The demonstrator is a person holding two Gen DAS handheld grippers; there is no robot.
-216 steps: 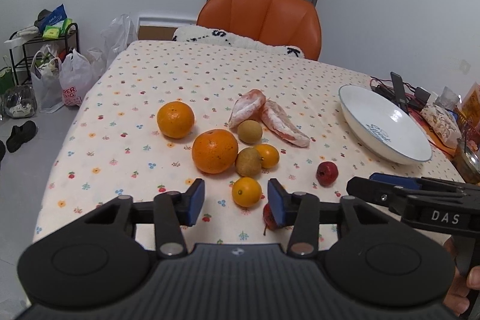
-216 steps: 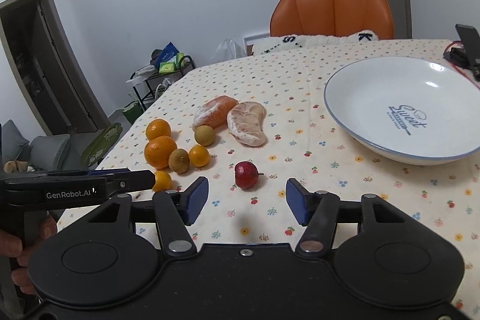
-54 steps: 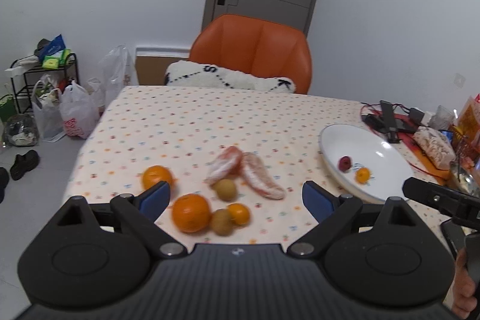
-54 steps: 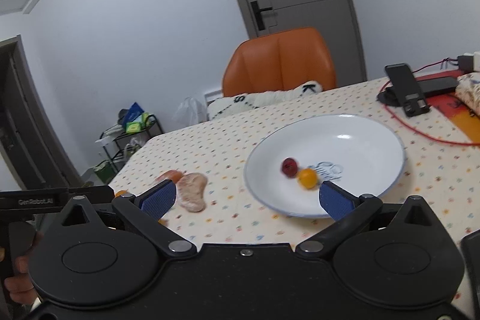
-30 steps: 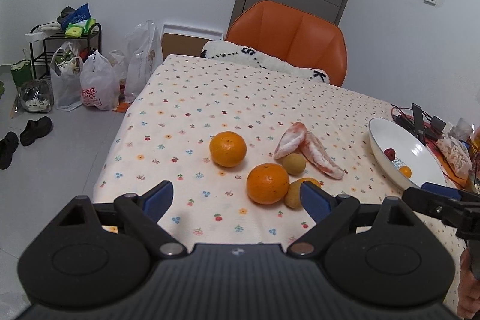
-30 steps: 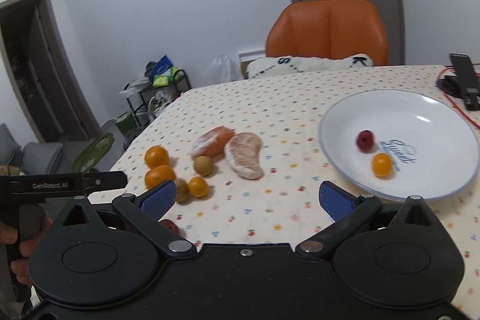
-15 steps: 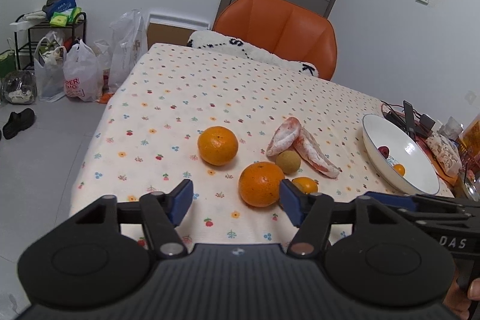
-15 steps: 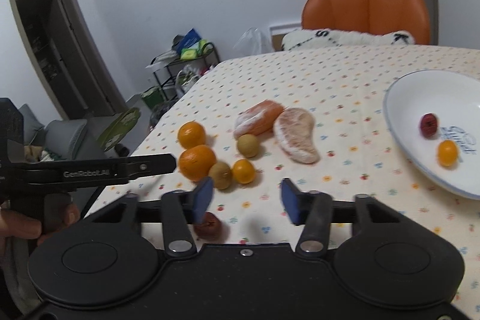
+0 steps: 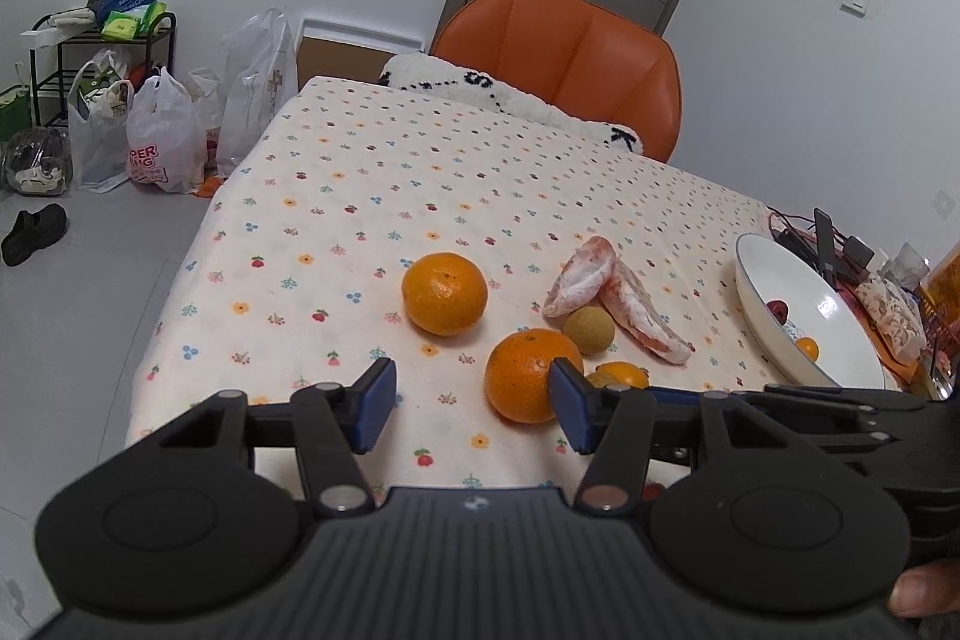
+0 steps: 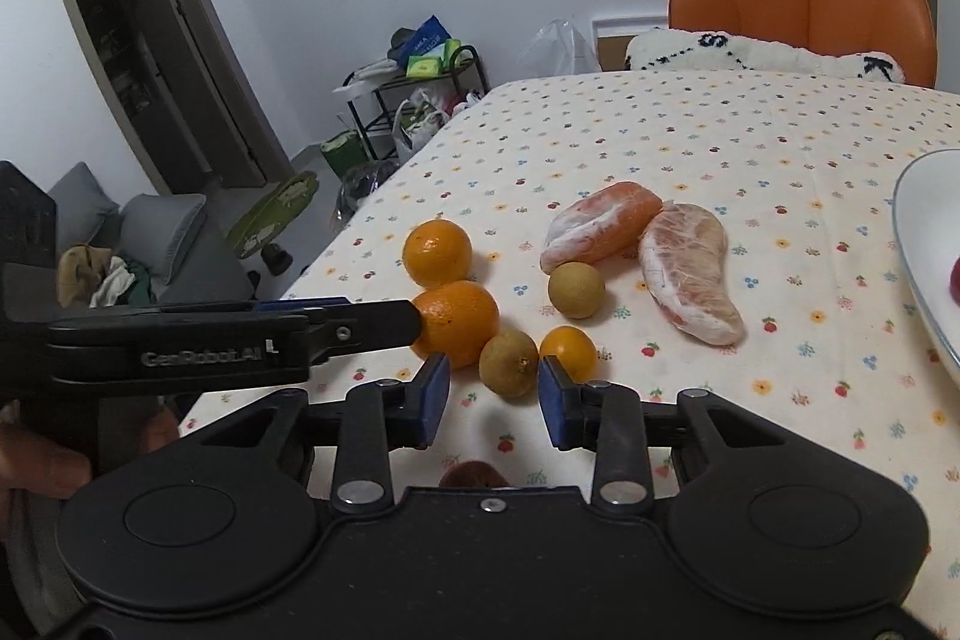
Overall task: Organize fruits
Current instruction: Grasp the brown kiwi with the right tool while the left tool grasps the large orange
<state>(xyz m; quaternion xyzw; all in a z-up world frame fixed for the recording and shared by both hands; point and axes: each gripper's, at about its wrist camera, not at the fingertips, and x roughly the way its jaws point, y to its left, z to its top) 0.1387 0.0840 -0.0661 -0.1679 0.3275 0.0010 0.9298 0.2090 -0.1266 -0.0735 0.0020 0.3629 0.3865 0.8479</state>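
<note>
My right gripper [image 10: 492, 400] is open and empty, low over the tablecloth, with a brown round fruit [image 10: 508, 361] just ahead of its fingertips. Beside it lie a small orange [image 10: 568, 352], a large orange [image 10: 459, 322] and a second brown fruit [image 10: 576, 289]. A red fruit [image 10: 473, 473] peeks out under the gripper body. My left gripper [image 9: 472, 409] is open and empty, its right finger near the large orange [image 9: 528, 383]. Another orange [image 9: 444, 293] and two peeled pomelo segments [image 9: 645, 319] lie beyond. The white plate [image 9: 840, 322] holds a red fruit [image 9: 778, 309] and a small orange [image 9: 808, 347].
An orange chair [image 9: 576, 58] with a fluffy cushion stands at the table's far side. Cables, a phone and snack packs [image 9: 834, 250] lie behind the plate. Bags and a shelf [image 9: 120, 118] stand on the floor to the left. The table's near edge is right under both grippers.
Both grippers have dropped closer to the fruit cluster and their fingers have narrowed from wide open. Since the earliest frames, a red fruit and a small orange have come to lie in the plate.
</note>
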